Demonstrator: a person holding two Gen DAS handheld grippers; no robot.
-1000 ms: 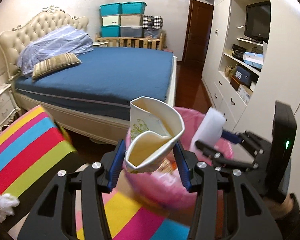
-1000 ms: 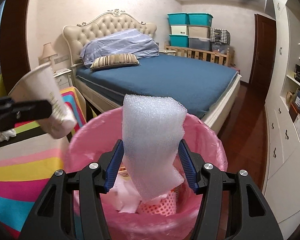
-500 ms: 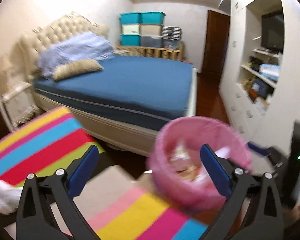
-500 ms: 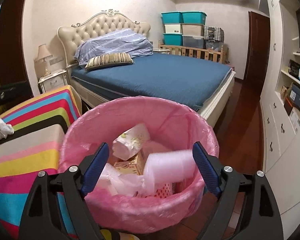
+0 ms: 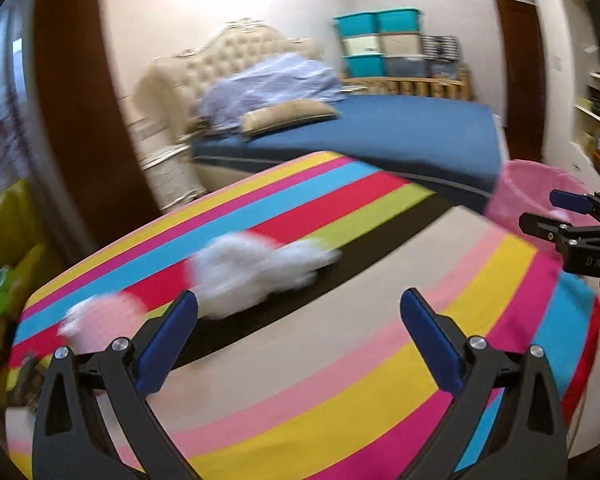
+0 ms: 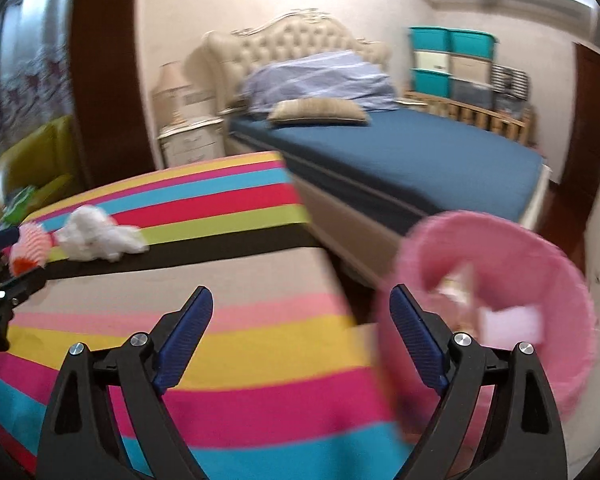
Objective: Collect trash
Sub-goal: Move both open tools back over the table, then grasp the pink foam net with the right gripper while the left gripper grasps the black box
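Left wrist view: left gripper (image 5: 298, 310) jaws spread wide, empty, above striped tabletop (image 5: 340, 380); white tissue wad (image 5: 256, 268) just beyond left jaw. Right wrist view: right gripper (image 6: 300, 310) jaws just opened wide, empty; pink-lined bin (image 6: 500, 300) beside tabletop, trash inside.

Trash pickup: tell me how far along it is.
Done: the pink-lined bin already holds several scraps. In hand: nothing; the left gripper and right gripper both have their jaws wide apart, just opened, with nothing between them. Left: a crumpled white tissue and a small pink-striped wrapper lie on the striped tablecloth.
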